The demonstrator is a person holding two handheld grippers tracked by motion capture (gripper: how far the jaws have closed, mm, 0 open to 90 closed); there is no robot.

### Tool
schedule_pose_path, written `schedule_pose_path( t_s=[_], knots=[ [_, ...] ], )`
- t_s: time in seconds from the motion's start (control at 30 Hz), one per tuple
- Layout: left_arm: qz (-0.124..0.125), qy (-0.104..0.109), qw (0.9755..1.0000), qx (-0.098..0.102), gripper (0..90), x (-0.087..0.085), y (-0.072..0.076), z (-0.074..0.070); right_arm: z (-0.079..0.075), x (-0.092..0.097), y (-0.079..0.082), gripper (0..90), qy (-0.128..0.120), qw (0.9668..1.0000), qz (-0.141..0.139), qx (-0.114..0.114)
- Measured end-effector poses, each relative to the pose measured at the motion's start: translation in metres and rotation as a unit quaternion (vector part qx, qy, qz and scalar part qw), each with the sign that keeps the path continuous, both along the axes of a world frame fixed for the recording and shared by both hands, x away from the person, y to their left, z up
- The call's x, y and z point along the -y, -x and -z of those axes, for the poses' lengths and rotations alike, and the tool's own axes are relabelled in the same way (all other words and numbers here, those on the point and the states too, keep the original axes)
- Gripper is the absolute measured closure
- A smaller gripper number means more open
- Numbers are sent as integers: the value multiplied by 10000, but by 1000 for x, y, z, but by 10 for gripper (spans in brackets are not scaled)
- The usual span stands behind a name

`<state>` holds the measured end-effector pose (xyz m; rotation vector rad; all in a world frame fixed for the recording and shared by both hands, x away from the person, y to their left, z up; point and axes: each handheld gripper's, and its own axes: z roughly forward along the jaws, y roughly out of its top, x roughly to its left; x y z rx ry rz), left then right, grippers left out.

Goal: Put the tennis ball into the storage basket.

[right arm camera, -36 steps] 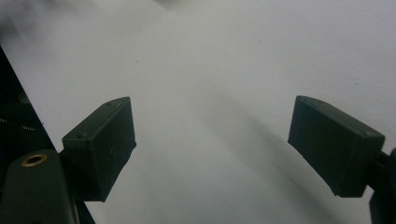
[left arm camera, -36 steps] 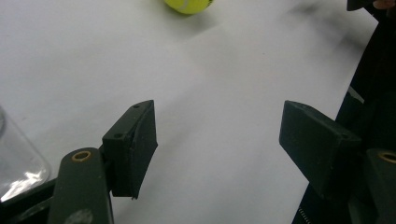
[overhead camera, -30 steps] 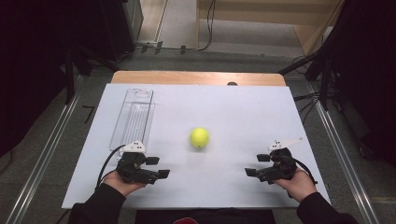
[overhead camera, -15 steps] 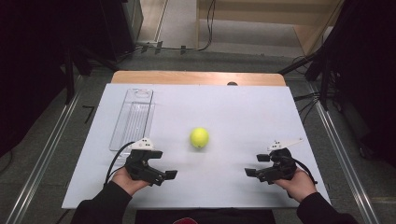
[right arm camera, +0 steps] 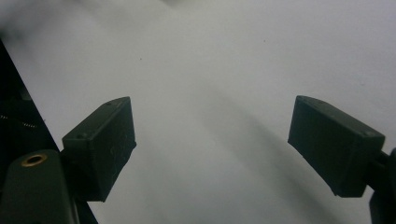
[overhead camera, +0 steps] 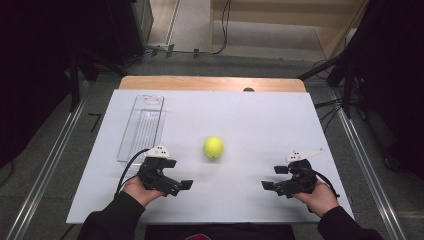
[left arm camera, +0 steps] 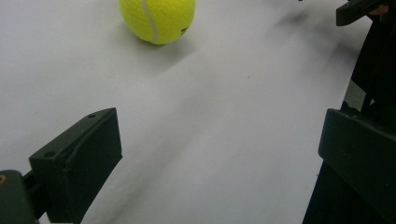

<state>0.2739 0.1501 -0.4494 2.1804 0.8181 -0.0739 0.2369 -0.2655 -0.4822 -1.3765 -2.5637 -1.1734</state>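
The tennis ball [overhead camera: 213, 147] sits alone near the middle of the white table sheet [overhead camera: 250, 115]. Just beside it, nearer the person, the left gripper [overhead camera: 186, 184] has just been opening; its jaws stand wide, nothing between them. Well apart from the ball on its other side, the right gripper [overhead camera: 274, 177] holds wide, empty jaws. A clear tray [overhead camera: 142, 127] lies beyond the left gripper.

A clear plastic tray [overhead camera: 142, 127] lies lengthwise near the left edge of the white tabletop [overhead camera: 260, 120], reaching toward its far left corner.
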Motion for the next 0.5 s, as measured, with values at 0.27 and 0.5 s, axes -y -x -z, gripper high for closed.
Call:
schedule_pose_path(
  t_s=[0.27,0.5],
  knots=[
    [16,-35,10000,-25,0,8,-6,-3,0,0,0,128,-2,10000,-1,11],
    [17,-110,9999,-38,1,13,-12,-5,0,0,0,128,1,10000,0,11]
  ],
)
